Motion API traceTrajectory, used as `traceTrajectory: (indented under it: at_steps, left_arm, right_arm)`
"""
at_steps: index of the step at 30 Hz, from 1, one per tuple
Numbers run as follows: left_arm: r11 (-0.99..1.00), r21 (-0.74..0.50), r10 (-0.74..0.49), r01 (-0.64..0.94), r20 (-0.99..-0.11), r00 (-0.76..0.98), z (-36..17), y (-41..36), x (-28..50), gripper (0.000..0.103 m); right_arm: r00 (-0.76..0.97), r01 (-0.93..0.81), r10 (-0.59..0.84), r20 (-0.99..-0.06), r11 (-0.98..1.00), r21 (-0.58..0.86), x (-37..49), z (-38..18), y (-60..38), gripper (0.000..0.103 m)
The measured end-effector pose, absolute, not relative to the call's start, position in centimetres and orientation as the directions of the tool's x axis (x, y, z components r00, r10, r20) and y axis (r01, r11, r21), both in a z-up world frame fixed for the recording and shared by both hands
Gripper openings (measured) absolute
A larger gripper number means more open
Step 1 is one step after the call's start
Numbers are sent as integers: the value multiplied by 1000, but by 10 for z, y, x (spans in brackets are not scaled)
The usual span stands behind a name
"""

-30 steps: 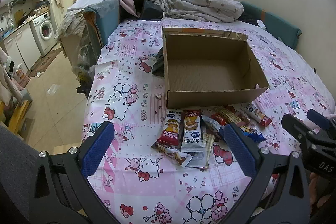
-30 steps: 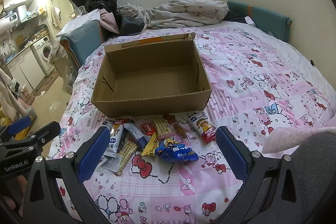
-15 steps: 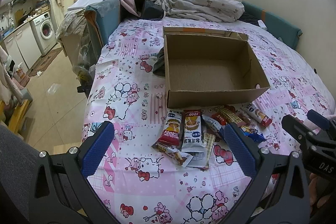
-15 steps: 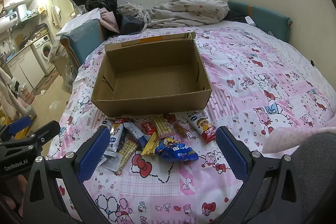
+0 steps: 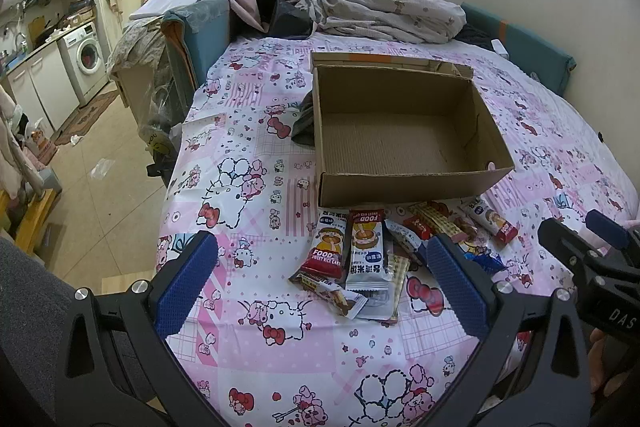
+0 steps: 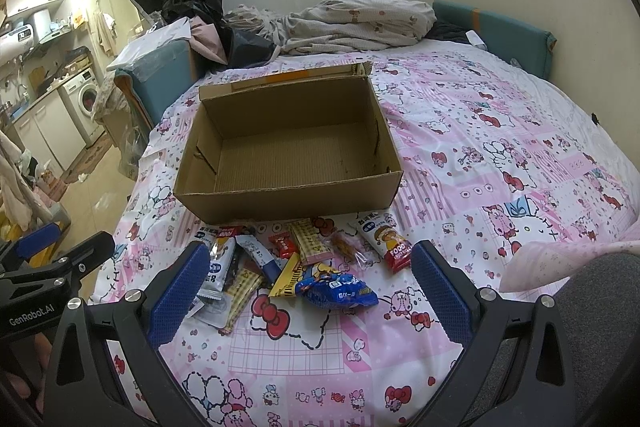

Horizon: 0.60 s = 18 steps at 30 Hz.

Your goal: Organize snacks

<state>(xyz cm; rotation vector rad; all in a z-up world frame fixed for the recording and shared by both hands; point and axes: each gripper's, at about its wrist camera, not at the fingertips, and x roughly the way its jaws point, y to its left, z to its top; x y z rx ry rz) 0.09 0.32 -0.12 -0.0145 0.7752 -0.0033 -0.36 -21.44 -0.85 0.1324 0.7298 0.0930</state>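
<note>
An empty brown cardboard box (image 5: pixel 404 183) (image 6: pixel 292 201) sits on the pink cartoon-print bed. Just in front of it lies a loose pile of snack packets: two red-and-white rice cake packs (image 5: pixel 346 245), a blue bag (image 6: pixel 338 291), a yellow wafer bar (image 6: pixel 309 241) and a red-ended tube pack (image 6: pixel 386 239) (image 5: pixel 490 219). My left gripper (image 5: pixel 318 277) hovers open above the pile's left part, holding nothing. My right gripper (image 6: pixel 308 281) hovers open above the pile's right part, also holding nothing. Each gripper shows at the edge of the other's view.
A crumpled quilt (image 5: pixel 384 9) and dark clothes lie at the bed's far end. A teal headboard pad (image 6: pixel 492 27) lines the right wall. The bed's left edge drops to a tiled floor (image 5: pixel 100 163) with a washing machine (image 5: pixel 86 57) beyond.
</note>
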Motion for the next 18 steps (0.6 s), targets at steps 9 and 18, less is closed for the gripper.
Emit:
traceTrajectory:
  at_steps: [9,18]
  left_arm:
    - [1000,-14,-8,-2,-699,715,-1,3,1,103]
    - [999,-30,-13,-11,-703,711,-2,7,2,103]
  right_arm:
    - [742,-39,132,-658,987,154,-3,-8,-215,103]
    - [727,-47,143,-672,986,158,-3,-12,-212,103]
